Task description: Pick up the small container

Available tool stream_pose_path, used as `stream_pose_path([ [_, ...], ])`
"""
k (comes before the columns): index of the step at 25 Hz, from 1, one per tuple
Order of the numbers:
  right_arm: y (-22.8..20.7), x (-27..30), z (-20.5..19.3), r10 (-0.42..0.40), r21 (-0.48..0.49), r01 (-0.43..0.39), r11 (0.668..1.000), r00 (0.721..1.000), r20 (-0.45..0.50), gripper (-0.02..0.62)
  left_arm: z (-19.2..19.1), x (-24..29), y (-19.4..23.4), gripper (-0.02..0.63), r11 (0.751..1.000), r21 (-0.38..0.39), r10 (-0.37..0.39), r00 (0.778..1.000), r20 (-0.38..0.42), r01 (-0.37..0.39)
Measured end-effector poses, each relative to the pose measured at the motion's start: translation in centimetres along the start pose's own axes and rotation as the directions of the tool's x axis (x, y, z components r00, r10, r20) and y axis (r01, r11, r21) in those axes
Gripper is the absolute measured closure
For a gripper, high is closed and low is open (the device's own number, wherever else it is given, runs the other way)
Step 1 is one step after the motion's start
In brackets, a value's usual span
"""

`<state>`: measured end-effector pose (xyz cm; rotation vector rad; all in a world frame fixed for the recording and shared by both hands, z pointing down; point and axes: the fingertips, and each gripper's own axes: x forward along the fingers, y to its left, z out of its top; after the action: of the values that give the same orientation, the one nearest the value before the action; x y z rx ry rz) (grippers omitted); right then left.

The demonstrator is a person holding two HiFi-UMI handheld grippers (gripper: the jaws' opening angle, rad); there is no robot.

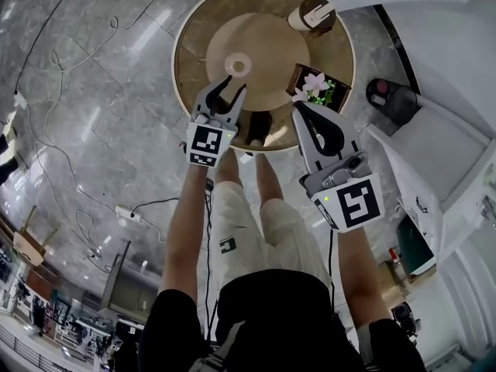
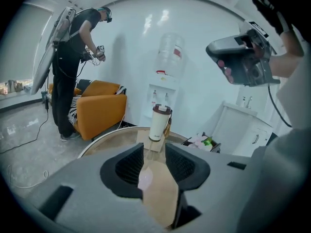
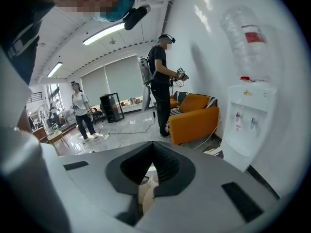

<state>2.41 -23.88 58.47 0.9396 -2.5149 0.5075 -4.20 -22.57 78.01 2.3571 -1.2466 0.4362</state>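
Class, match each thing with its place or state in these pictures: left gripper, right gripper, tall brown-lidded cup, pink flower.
Things:
1. left gripper
2. right gripper
3. tall brown-lidded cup
4. pink flower

Place or state:
A. jaws together
B. at the far edge of the round table
C. jaws apart
D. in a dark box on the table's right side

Pairs: 1-C, 2-A, 3-B, 4-D
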Motion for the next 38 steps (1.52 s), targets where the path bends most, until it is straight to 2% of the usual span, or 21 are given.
stream_pose_path([
  [9,-1.0,1.8,-2.8,-0.018,0.035,0.019,0.999,0.999,-0.038,0.592,-4.1,4.1,2.0,0.399,0.999,0.033,0.034,0.999,-0.043,-0.032],
  [16,-2.0,2.4,-3.8,-0.041,0.064,0.045,0.997,0.997,-0.059,0.592,-6.1,6.4,3.0,0.380,0.998,0.035,0.047,0.997,-0.069,-0.045],
  [22,-2.6,2.6,-4.3,-0.054,0.073,0.058,0.996,0.996,-0.068,0.592,-6.3,7.4,3.4,0.382,0.997,0.052,0.064,0.995,-0.071,-0.060],
  [26,-2.9,2.8,-4.6,-0.060,0.082,0.066,0.994,0.996,-0.071,0.592,-6.6,7.7,3.7,0.414,0.995,0.068,0.076,0.994,-0.075,-0.071],
  [31,-3.1,2.9,-4.7,-0.068,0.086,0.074,0.994,0.995,-0.076,0.592,-7.7,7.7,3.7,0.422,0.995,0.062,0.082,0.991,-0.103,-0.075],
  [38,-2.9,2.9,-4.6,-0.073,0.088,0.079,0.993,0.994,-0.076,0.592,-7.4,7.8,3.4,0.450,0.990,0.124,0.084,0.991,-0.104,-0.071],
])
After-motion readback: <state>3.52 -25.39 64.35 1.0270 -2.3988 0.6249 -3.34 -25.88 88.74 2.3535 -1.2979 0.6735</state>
